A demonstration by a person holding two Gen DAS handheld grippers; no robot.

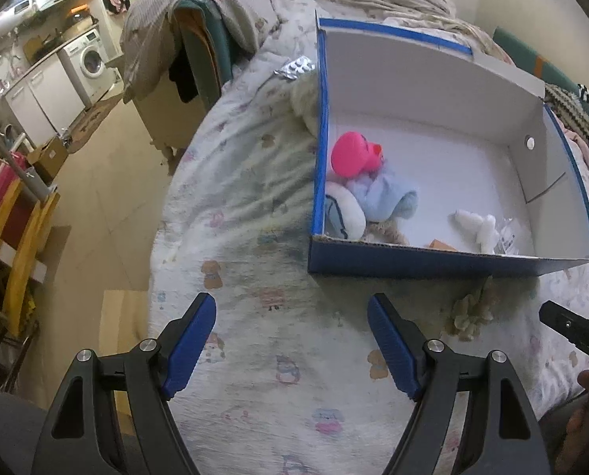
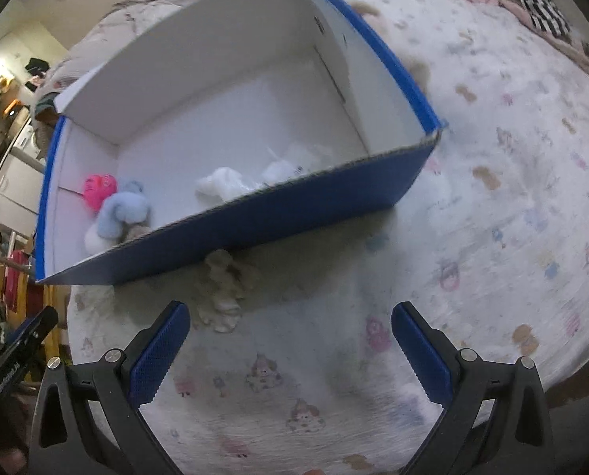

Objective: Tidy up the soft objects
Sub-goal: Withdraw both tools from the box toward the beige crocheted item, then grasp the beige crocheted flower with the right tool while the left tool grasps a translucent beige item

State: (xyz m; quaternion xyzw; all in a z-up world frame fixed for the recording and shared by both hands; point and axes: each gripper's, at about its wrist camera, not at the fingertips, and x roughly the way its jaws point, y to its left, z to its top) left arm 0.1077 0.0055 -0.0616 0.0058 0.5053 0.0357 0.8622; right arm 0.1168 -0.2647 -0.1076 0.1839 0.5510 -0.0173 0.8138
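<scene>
A printed quilt covered the bed, bearing a blue box. Inside lay a light-blue plush, pink toy and white plush. A cream plush rested outside, touching the box. The left gripper and right gripper both gaped wide, empty.

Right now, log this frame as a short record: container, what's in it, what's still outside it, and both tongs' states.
container: blue box, open top, on the printed bedspread
inside: pink toy, light blue plush, white plush
outside: cream plush on the bedspread by the box's near wall
left tongs: open, nothing held
right tongs: open, nothing held, cream plush just ahead
</scene>
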